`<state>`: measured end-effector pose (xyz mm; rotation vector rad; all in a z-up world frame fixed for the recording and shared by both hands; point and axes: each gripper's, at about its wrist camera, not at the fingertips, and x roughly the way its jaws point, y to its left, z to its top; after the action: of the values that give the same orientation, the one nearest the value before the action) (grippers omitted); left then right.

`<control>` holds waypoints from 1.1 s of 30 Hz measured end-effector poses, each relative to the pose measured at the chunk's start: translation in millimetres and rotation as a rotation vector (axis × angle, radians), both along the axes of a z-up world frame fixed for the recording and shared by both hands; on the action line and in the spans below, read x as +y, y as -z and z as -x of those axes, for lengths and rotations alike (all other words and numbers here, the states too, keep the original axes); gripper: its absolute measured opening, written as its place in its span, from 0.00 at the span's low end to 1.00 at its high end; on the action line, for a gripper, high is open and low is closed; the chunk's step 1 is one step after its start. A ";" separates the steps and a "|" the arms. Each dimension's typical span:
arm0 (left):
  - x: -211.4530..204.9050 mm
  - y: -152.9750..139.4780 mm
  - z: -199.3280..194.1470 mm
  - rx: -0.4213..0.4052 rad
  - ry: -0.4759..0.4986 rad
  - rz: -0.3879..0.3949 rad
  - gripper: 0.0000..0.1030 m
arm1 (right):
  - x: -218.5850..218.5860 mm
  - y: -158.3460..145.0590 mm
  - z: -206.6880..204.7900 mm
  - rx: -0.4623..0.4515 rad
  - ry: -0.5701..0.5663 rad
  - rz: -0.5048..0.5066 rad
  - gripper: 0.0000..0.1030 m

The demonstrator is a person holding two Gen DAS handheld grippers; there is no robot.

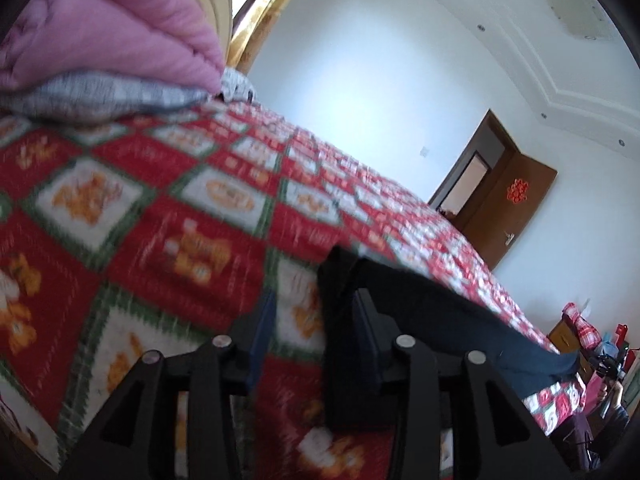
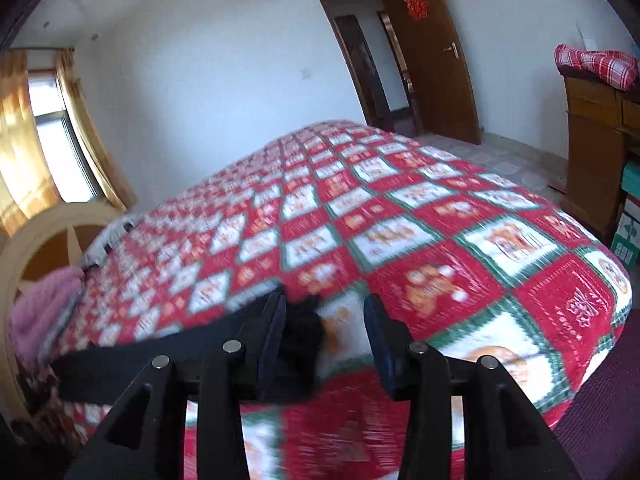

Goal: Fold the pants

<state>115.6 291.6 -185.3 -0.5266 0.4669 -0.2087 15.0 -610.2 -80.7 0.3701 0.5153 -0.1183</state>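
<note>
Black pants (image 1: 440, 312) lie stretched along the near side of a bed with a red, white and green checked bedspread (image 1: 168, 216). One end of them reaches between the fingers of my left gripper (image 1: 314, 320) and rests against the right finger (image 1: 366, 332); bedspread shows in the gap to the other finger, so the jaws stand open. In the right wrist view the pants (image 2: 140, 360) run off to the left as a dark strip. Their bunched end sits beside the left finger (image 2: 272, 332) of my right gripper (image 2: 324, 328), which is also open, with bedspread (image 2: 460, 240) showing past the cloth.
A folded pink quilt (image 1: 112, 32) on a grey pillow (image 1: 92, 96) lies at the head of the bed by a rounded headboard (image 2: 48, 224). A brown door (image 2: 424, 60) stands open beyond the bed. A wooden cabinet (image 2: 592, 152) is at the right, a curtained window (image 2: 52, 136) at the left.
</note>
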 end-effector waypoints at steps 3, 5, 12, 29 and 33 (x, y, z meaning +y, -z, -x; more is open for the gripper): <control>-10.0 -25.7 -5.4 -0.082 -0.009 0.013 0.62 | 56.6 -19.5 -24.1 -0.001 -0.110 0.075 0.42; -20.4 -40.3 -14.7 -0.119 0.016 0.024 0.64 | 97.5 -24.2 -44.6 0.007 -0.212 0.110 0.42; -84.3 -49.4 -65.2 -0.017 0.111 -0.088 0.64 | 252.4 1.9 -145.9 0.100 -0.455 0.155 0.42; -102.9 -6.5 5.6 0.173 0.270 -0.209 0.64 | 346.4 82.1 -110.2 0.471 -0.768 0.272 0.42; -96.1 -17.8 16.2 0.138 0.222 -0.222 0.66 | 364.4 71.3 -83.4 0.425 -0.846 0.357 0.42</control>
<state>99.4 195.5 -167.5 -0.2721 0.6749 -0.3309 98.4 -245.8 -152.1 -0.2491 1.0133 0.5363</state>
